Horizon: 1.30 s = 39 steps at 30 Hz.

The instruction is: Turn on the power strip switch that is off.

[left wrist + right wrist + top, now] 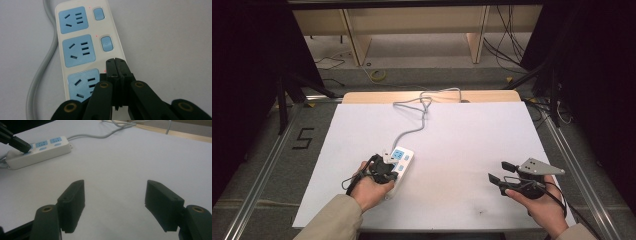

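Strip [87,47]: white, three blue sockets, blue switches, grey cord.
Left gripper [116,62]: clenched, tips on strip's near switch.
Right gripper [115,205]: released, empty.

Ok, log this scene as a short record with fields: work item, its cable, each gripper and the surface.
work item: white power strip with three blue sockets, lying flat
cable: grey cable running to the table's far edge
left gripper: jaws shut, tips over the strip's nearest switch
right gripper: jaws open, nothing between them, apart from the strip
surface: white sheet
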Motion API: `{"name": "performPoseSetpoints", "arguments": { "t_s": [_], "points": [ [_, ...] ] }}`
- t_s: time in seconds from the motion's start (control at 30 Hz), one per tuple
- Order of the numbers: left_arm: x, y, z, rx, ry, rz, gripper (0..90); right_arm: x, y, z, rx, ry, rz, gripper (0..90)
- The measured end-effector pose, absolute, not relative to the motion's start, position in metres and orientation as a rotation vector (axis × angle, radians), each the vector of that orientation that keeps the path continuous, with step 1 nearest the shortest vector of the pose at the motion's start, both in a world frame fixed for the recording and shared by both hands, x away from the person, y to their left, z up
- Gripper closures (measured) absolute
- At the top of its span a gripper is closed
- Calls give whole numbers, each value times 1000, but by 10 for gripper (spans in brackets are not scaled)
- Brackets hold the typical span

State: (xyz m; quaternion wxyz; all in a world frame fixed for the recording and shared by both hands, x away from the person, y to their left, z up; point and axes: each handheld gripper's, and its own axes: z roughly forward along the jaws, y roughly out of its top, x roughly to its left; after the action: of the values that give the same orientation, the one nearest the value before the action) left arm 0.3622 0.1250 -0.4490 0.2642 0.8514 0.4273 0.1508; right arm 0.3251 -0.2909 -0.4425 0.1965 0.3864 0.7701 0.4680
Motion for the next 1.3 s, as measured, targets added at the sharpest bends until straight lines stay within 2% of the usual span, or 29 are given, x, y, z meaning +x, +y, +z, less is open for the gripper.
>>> {"name": "performPoseSetpoints", "arguments": {
  "t_s": [1.3],
  "points": [
    [370, 119, -445, 2359, 1212, 371, 900, 324, -290, -442, 1078, 2158, 1304, 331]
  ]
}}
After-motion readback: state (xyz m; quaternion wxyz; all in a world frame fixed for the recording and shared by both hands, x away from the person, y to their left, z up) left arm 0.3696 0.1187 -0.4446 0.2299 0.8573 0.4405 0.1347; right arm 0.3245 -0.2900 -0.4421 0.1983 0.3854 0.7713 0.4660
